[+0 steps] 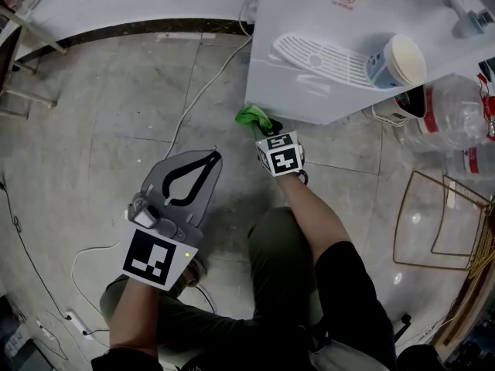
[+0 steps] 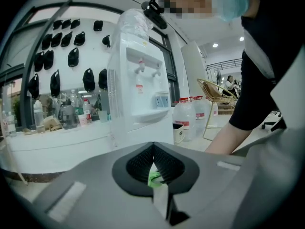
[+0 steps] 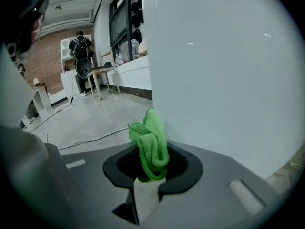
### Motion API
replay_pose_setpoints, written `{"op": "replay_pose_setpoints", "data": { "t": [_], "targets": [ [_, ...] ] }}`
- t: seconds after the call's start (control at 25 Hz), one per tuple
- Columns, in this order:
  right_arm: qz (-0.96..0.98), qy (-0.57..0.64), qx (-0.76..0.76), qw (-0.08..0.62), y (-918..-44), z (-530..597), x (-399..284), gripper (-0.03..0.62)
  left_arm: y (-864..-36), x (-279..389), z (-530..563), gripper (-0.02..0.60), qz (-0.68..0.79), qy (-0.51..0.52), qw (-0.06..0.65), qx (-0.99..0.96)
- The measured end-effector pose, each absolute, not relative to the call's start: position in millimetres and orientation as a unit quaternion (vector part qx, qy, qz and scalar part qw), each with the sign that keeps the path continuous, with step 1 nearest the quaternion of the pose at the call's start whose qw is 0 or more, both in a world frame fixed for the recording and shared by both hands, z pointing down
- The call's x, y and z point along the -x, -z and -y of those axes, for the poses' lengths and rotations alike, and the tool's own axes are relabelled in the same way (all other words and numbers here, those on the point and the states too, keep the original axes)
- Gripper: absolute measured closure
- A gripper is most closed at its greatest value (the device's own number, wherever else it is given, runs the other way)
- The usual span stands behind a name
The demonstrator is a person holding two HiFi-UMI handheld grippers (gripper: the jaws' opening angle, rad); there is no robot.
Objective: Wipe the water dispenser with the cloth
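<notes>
Grey tiled floor fills the head view, with a curved white counter along the far edge and a white cable trailing across the tiles. At the far right stands the white water dispenser, seen from above.

A bare right forearm reaches from the near right up and leftward. It carries the right tool to the low near-left corner of the dispenser. That tool's 2 jaws are clamped on the green cloth. In the right gripper view the cloth is bunched into a narrow wad. Its long axis runs along the jaws and away from the right tool, so it points up the dispenser's side panel. The cloth's tip meets the panel's left edge, though how firmly it presses I cannot tell.

The left forearm is held out lower and to the left, well apart from the dispenser. The left tool points far and slightly right over the bare floor. In the left gripper view its jaws meet at the tips with nothing between them. The dispenser stands upright beyond them.
</notes>
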State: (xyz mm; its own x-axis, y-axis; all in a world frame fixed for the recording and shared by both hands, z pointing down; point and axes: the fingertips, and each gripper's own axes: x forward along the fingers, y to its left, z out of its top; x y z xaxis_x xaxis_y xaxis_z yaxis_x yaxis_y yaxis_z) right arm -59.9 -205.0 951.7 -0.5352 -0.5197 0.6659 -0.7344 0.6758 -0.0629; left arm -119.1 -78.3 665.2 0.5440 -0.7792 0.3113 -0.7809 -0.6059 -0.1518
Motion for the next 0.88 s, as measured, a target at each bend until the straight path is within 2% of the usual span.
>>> {"op": "replay_pose_setpoints", "data": {
  "t": [0.16,0.32,0.88],
  "targets": [
    [0.847,-0.182,-0.382,0.322,-962.2,220.7,75.3,0.5,-663.5,122.7,73.7,0.58,0.444,-0.173,-0.002,-0.879],
    [0.829,-0.197,-0.415,0.318,-966.8,233.7,51.7,0.5,-664.6,120.2,75.0,0.58,0.435,-0.173,-0.006,-0.884],
    [0.712,-0.253,-0.582,0.301,-958.6,240.2,-185.3,0.5,-675.1,81.3,81.7,0.58,0.388,-0.178,-0.001,-0.904]
  ]
}}
